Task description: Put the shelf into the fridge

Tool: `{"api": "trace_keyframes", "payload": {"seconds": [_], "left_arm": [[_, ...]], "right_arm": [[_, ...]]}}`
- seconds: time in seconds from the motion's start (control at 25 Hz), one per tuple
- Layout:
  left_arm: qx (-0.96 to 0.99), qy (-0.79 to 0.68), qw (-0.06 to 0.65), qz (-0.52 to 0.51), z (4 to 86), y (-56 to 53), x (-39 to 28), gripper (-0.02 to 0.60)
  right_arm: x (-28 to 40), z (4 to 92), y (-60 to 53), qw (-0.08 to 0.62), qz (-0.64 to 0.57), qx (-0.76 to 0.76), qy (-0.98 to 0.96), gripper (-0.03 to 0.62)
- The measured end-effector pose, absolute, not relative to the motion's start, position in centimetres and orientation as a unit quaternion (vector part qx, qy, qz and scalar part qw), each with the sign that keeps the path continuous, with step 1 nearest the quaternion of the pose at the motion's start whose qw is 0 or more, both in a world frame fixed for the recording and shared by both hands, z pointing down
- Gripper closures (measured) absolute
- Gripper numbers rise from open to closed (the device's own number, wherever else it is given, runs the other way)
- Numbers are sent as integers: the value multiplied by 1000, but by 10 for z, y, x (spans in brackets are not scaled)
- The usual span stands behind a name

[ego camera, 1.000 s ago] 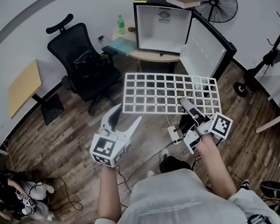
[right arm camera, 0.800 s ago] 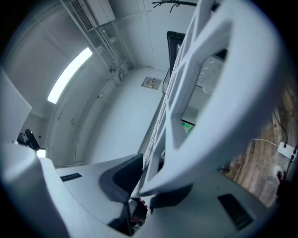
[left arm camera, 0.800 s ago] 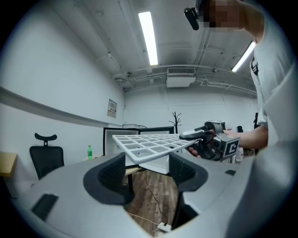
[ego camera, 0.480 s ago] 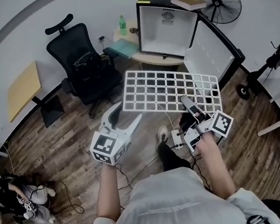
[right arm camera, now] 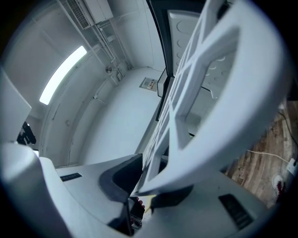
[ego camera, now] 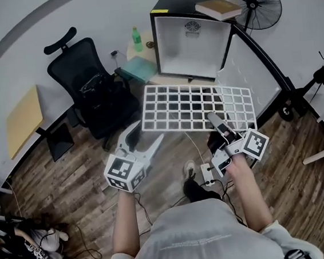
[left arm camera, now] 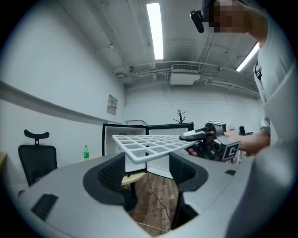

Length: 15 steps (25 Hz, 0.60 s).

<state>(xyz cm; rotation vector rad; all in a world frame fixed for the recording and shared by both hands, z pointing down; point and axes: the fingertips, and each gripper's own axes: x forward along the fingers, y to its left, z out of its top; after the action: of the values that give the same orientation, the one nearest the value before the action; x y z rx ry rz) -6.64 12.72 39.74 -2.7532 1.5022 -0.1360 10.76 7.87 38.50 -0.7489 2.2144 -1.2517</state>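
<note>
1. Hovering level in mid-air, the shelf (ego camera: 197, 107) sits just in front of the fridge (ego camera: 192, 36) and is not yet inside. The fridge door (ego camera: 259, 70) is swung wide to the right, so the white cavity faces the shelf's far edge directly.
2. A book (ego camera: 218, 8) lies on top of the fridge and a fan (ego camera: 258, 2) stands behind it to the right. A green bottle (ego camera: 137, 39) and a black office chair (ego camera: 91, 87) are off to the left. A power strip (ego camera: 207, 173) with trailing cables lies on the floor (ego camera: 69, 176) below the shelf.
3. The shelf is a flat, white, rectangular grid of square openings with a thicker rim. The fridge is black outside. The floor is dark wood planking.
4. The right gripper (ego camera: 212, 118) reaches forward from the person's outstretched forearm. It is clamped on the shelf's near edge, towards its right end. Its jaws are easing open, with the rim between the pads.
5. The left gripper (ego camera: 145, 134) is held lower and to the left with its jaws apart. The shelf's near left corner sits over the gap between them, not gripped.
</note>
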Motion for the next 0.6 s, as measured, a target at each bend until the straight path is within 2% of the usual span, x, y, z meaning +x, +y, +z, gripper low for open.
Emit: {"api": "trace_keyframes", "payload": {"seconds": [0.6], "left_arm": [[-879, 474, -17, -45, 394, -112, -55, 282]], "right_arm": [[117, 372, -158, 221, -440, -288, 821, 533]]}}
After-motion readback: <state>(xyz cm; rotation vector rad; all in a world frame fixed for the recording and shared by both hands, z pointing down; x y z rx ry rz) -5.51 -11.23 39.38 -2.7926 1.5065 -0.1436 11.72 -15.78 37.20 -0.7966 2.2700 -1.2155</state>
